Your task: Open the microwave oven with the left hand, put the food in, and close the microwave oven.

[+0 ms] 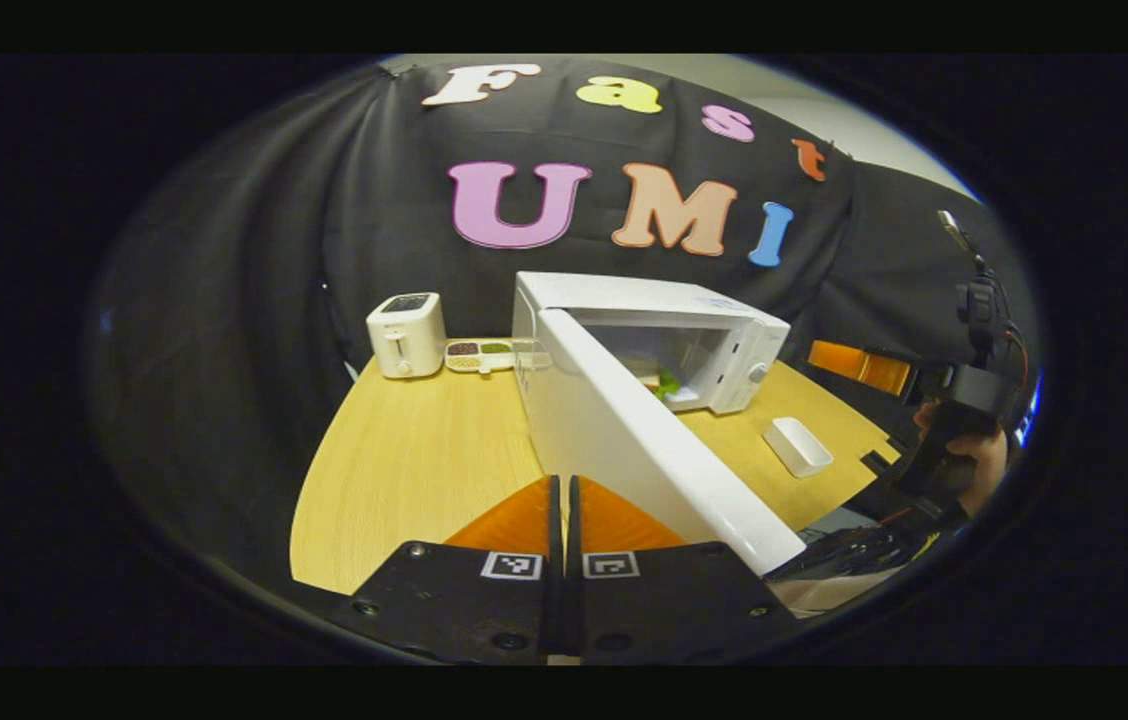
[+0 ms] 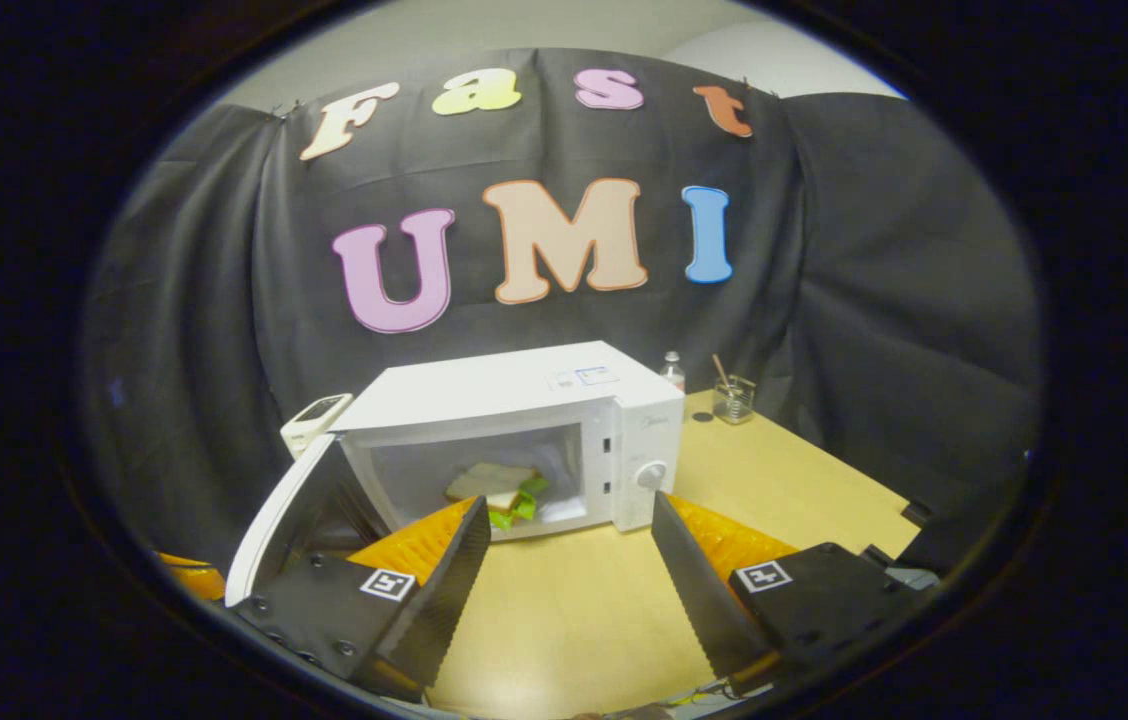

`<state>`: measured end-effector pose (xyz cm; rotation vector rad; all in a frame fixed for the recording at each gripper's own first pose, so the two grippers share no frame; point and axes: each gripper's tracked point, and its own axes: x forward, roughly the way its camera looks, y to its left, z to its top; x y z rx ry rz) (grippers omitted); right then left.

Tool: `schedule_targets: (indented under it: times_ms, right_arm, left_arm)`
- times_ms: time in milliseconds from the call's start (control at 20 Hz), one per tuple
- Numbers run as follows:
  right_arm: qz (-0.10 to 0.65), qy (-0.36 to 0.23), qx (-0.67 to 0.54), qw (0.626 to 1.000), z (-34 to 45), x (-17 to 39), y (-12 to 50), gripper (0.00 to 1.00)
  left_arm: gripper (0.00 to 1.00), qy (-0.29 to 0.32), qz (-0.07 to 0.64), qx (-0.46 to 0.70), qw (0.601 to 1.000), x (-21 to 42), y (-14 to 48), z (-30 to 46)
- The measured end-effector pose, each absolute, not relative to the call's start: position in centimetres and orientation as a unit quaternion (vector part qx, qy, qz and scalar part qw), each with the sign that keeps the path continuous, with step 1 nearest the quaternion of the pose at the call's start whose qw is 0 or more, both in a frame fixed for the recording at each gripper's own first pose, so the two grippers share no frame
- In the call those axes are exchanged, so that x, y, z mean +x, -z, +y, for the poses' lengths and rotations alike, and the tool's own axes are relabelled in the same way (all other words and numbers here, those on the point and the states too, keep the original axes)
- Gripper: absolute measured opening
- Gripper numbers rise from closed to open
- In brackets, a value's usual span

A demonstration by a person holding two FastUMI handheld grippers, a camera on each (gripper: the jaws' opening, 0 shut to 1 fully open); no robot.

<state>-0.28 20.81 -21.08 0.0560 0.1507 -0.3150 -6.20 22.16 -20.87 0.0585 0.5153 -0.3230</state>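
Bench (image 2: pixel 564 610): wooden, carrying a white microwave oven (image 2: pixel 524 400), door (image 1: pixel 644 440) open, sandwich (image 2: pixel 496 490) inside.
Left gripper (image 1: pixel 564 500): fingers together, holding nothing.
Right gripper (image 2: pixel 569 545): fingers spread wide, empty.

Toaster (image 1: pixel 406 334), divided snack tray (image 1: pixel 480 354), white dish (image 1: pixel 797 446), possibly glass jar (image 2: pixel 732 401)

Both views are evenly lit from overhead, moderately bright at the centre and darkening toward the round edges. The fisheye lens bends straight lines: the light wooden tabletop (image 1: pixel 404 470) curves at its rim, and the white box-shaped microwave oven (image 2: pixel 524 400) bulges slightly. Its glossy white door (image 1: pixel 644 440) carries a soft sheen along the top edge. The black draped cloth wall (image 2: pixel 864 300) swallows light, its folds barely visible. Shadows beneath objects are faint. The left gripper view looks softer and slightly blurred.
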Motion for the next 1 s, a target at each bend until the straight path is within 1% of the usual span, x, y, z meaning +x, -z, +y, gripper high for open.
schedule_targets:
  times_ms: [200, 300, 350, 450, 500, 550, 650, 700, 750, 850, 900, 1000]
  right_arm:
    - [0.081, 0.189, 0.032, 0.978, 17.7, -2.5, 21.3, 0.92]
    - [0.085, 0.198, 0.036, 0.976, 16.1, -3.1, 21.2, 0.92]
    - [0.086, 0.202, 0.037, 0.975, 15.4, -3.3, 21.1, 0.92]
    - [0.085, 0.202, 0.036, 0.975, 13.9, -3.3, 20.7, 0.92]
    - [0.084, 0.198, 0.036, 0.976, 13.2, -3.0, 20.5, 0.92]
    - [0.085, 0.192, 0.037, 0.977, 12.4, -2.7, 20.3, 0.99]
    - [0.091, 0.177, 0.038, 0.979, 11.0, -1.9, 20.3, 0.99]
    - [0.094, 0.169, 0.037, 0.981, 10.0, -1.5, 20.2, 0.99]
    - [0.096, 0.161, 0.036, 0.982, 9.2, -1.2, 20.0, 0.99]
    - [0.095, 0.143, 0.036, 0.985, 7.5, -0.3, 19.9, 1.00]
    - [0.094, 0.134, 0.036, 0.986, 6.9, 0.1, 19.8, 0.92]
    - [0.094, 0.117, 0.037, 0.988, 5.3, 0.9, 19.8, 0.92]
  left_arm:
    - [0.01, 0.167, 0.257, 0.032, 0.951, -6.2, 20.9, 20.8]
    - [0.01, 0.162, 0.255, 0.033, 0.953, -5.9, 20.7, 20.2]
    - [0.02, 0.159, 0.253, 0.035, 0.953, -5.8, 20.5, 19.8]
    - [0.01, 0.143, 0.247, 0.046, 0.957, -5.2, 20.2, 19.3]
    - [0.00, 0.139, 0.247, 0.050, 0.958, -5.3, 20.1, 18.9]
    - [0.01, 0.133, 0.246, 0.052, 0.959, -5.2, 20.0, 18.4]
    - [0.01, 0.119, 0.244, 0.059, 0.961, -5.3, 19.7, 17.4]
    - [0.03, 0.111, 0.243, 0.061, 0.962, -5.3, 19.5, 16.6]
    - [0.01, 0.103, 0.242, 0.061, 0.963, -5.2, 19.4, 15.9]
    - [0.01, 0.086, 0.239, 0.054, 0.966, -5.1, 19.5, 14.1]
    - [0.01, 0.077, 0.234, 0.051, 0.968, -5.0, 19.6, 13.2]
    - [0.01, 0.061, 0.226, 0.046, 0.971, -4.6, 19.6, 11.1]
